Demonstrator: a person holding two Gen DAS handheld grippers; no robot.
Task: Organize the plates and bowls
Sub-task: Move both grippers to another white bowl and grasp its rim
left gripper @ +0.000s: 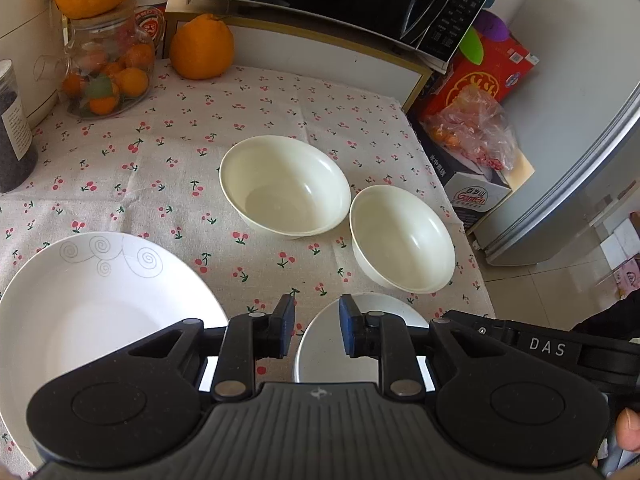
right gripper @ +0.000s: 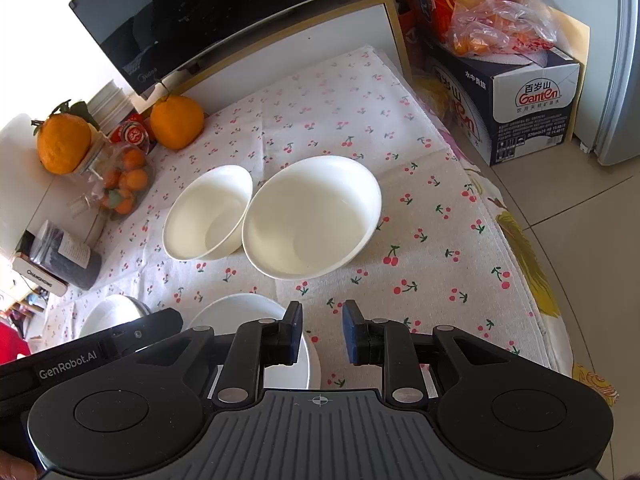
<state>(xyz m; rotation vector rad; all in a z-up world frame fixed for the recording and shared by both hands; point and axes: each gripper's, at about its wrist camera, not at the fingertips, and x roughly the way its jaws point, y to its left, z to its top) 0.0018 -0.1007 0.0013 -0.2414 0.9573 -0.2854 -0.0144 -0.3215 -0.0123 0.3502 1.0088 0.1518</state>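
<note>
Bowls sit in the middle of your left view: a big cream round bowl (left gripper: 285, 186) and a small cream round bowl (left gripper: 402, 238), side by side on the surface with its cherry-print cloth (left gripper: 160, 168). They almost touch; you cannot tell if they do. A big white plate with grey swirls (left gripper: 96, 304) lies near your left side. A small white plate (left gripper: 320, 344) lies under your left gripper (left gripper: 317, 330). That gripper has a small gap between its blue pads, and nothing is in the gap.

From your right view, the small bowl (right gripper: 208, 214) is now on the left and the big bowl (right gripper: 312, 216) on the right. Your right gripper (right gripper: 322, 332) also stands a little open and holds nothing. Beside it is the small plate (right gripper: 240, 312), and the swirl plate (right gripper: 108, 316) peeks out behind the other gripper.

These dishes look hard, smooth and shiny, so they are probably slippery and could break if dropped. Pinch a bowl by its thin rim, one pad inside and one outside. Plates lie flat, so you would need to catch the raised edge.
</note>
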